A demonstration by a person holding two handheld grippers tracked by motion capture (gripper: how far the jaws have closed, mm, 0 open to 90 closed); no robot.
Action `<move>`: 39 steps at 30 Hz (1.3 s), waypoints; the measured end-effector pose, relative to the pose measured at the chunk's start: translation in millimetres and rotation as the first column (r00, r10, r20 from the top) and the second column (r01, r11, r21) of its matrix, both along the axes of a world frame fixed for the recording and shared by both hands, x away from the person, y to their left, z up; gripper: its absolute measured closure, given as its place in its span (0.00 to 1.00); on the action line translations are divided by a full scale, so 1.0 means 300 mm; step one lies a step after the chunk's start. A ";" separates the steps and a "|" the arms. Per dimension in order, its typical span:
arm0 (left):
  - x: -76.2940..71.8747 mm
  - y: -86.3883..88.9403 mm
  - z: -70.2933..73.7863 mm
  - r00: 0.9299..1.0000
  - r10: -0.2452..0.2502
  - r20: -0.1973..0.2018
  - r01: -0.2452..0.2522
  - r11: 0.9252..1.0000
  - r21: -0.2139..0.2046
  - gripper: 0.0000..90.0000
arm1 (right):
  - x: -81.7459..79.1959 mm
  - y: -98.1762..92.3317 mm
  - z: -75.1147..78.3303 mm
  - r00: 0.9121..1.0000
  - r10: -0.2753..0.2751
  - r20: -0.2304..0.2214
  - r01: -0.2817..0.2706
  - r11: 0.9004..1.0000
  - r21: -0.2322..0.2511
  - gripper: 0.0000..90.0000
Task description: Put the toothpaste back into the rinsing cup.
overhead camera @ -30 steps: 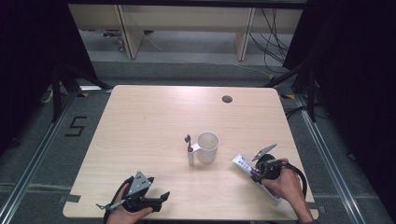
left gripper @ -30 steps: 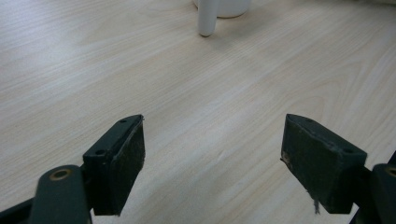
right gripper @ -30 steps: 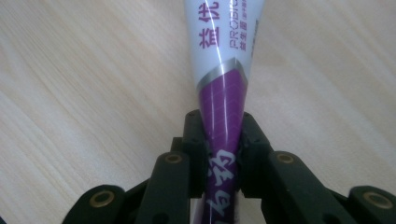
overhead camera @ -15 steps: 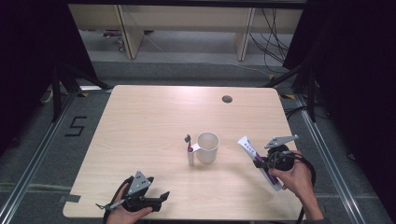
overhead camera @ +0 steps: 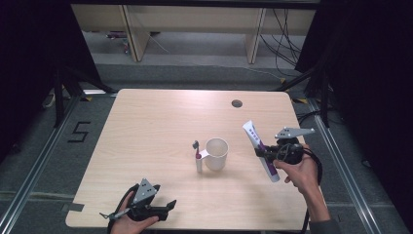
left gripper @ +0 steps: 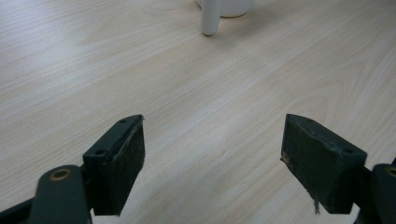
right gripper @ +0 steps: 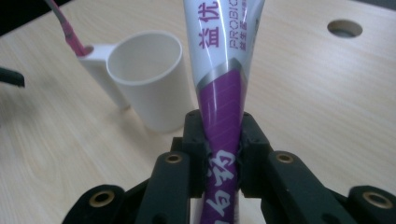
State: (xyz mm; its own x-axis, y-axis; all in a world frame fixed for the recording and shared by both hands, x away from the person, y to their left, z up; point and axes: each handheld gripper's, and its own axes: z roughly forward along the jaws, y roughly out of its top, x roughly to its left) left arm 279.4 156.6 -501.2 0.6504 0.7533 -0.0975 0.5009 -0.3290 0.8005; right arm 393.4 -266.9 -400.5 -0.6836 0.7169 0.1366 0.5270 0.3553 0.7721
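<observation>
Purple-and-white toothpaste tube (overhead camera: 260, 150) sitting clamped in right gripper (overhead camera: 271, 155), right of frame centre, raised off table (overhead camera: 146, 122) (white end up). Left gripper (overhead camera: 163, 209) resting lower left, jaws gaping, empty. Cup (overhead camera: 216, 153) standing at centre.

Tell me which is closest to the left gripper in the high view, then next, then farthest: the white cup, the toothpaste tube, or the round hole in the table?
1. White cup, mid-table, up and right of the left gripper.
2. Toothpaste tube, at the right, clamped in the right gripper.
3. Round hole, by the far edge.
</observation>
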 end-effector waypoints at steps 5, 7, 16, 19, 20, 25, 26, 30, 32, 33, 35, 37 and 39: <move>-0.001 0.000 0.000 1.000 0.001 -0.004 -0.001 1.000 0.007 0.24 | 0.030 0.037 0.018 1.000 0.009 0.002 -0.009 0.999 0.031 0.86; 0.000 0.000 0.000 1.000 -0.001 -0.005 0.001 1.000 0.005 0.24 | 0.043 0.047 0.029 1.000 0.015 0.025 -0.016 0.999 0.044 0.86; -0.001 0.000 0.000 1.000 -0.005 -0.004 0.005 1.000 0.005 0.24 | 0.079 0.121 0.081 0.997 0.032 0.074 -0.040 0.993 0.115 0.86; 0.000 -0.004 -0.004 1.000 0.000 -0.003 0.000 1.000 -0.008 0.24 | 0.090 0.154 0.092 0.995 0.037 0.090 -0.049 0.990 0.134 0.86; -0.001 -0.005 -0.005 1.000 0.000 -0.003 0.000 1.000 -0.008 0.24 | 0.096 0.163 0.095 0.994 0.043 0.101 -0.055 0.990 0.127 0.86; -0.001 -0.001 -0.001 1.000 -0.015 -0.007 0.015 1.000 0.019 0.24 | 0.109 0.216 0.103 0.995 0.046 0.090 -0.060 0.985 0.161 0.86; -0.001 -0.001 -0.002 1.000 -0.016 -0.007 0.016 1.000 0.019 0.24 | 0.117 0.225 0.100 0.993 0.051 0.106 -0.069 0.983 0.170 0.86; -0.002 -0.005 -0.003 1.000 -0.010 -0.005 0.010 1.000 0.006 0.24 | 0.134 0.254 0.096 0.993 0.052 0.105 -0.070 0.983 0.172 0.86; -0.001 -0.001 -0.002 1.000 -0.017 -0.007 0.017 1.000 0.019 0.24 | 0.145 0.268 0.091 0.993 0.055 0.101 -0.074 0.978 0.196 0.86; 0.000 0.000 -0.002 1.000 -0.016 -0.007 0.017 1.000 0.023 0.24 | 0.151 0.274 0.090 0.992 0.060 0.108 -0.081 0.978 0.195 0.86; 0.001 0.002 -0.003 1.000 -0.015 -0.006 0.015 0.999 0.031 0.24 | 0.165 0.284 0.088 0.991 0.053 0.125 -0.077 0.979 0.190 0.86; 0.001 0.001 -0.004 1.000 -0.016 -0.002 0.016 1.000 0.025 0.24 | 0.174 0.304 0.082 0.993 0.043 0.109 -0.066 0.974 0.216 0.86; 0.000 0.001 -0.002 1.000 -0.012 -0.006 0.012 1.000 0.025 0.24 | 0.185 0.320 0.081 0.993 0.057 0.102 -0.078 0.973 0.217 0.86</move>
